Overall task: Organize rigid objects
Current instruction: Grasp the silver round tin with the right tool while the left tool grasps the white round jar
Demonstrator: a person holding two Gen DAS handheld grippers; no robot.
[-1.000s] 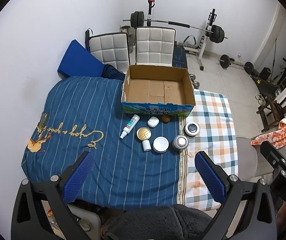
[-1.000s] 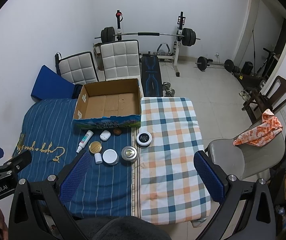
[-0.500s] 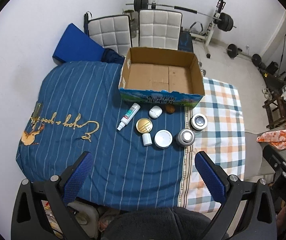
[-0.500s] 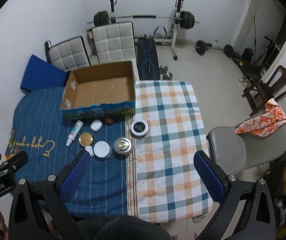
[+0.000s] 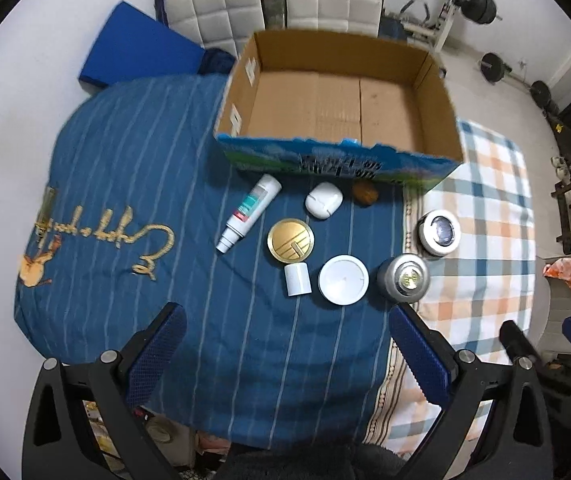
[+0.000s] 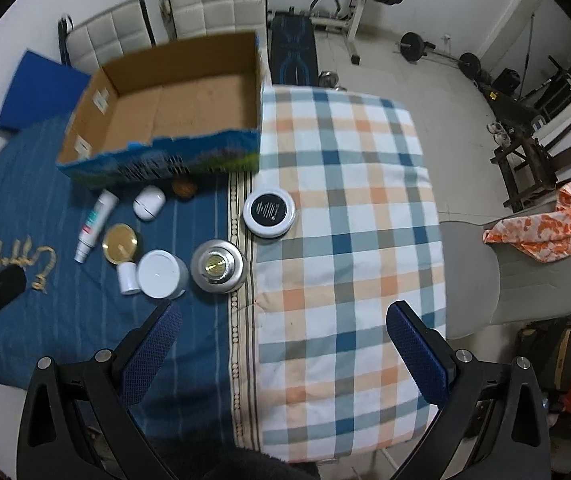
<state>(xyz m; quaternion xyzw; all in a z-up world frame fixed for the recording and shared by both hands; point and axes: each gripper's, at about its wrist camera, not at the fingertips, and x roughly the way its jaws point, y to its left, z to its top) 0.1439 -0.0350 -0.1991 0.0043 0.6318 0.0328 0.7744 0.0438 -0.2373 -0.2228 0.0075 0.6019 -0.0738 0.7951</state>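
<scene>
An empty cardboard box [image 5: 337,100] [image 6: 173,108] stands at the back of the cloth-covered table. In front of it lie a white tube [image 5: 247,214] [image 6: 93,226], a white case [image 5: 323,200] [image 6: 148,203], a small brown nut-like object [image 5: 364,192] [image 6: 184,188], a gold lid [image 5: 290,239] [image 6: 119,243], a small white cap [image 5: 297,278] [image 6: 127,278], a white jar [image 5: 342,279] [image 6: 159,274], a silver jar [image 5: 403,278] [image 6: 217,266] and a black-topped tin [image 5: 438,233] [image 6: 269,213]. My left gripper [image 5: 285,354] and right gripper [image 6: 281,354] are open, empty and above the table's near side.
A blue striped cloth [image 5: 125,184] covers the table's left part and a plaid cloth [image 6: 345,200] the right. Two white padded chairs [image 5: 269,4] stand behind the box. A grey chair [image 6: 517,272] with an orange cloth stands at the right. Gym weights fill the far floor.
Both grippers have moved down and forward toward the table. The box and the small objects look larger and closer. No object has moved.
</scene>
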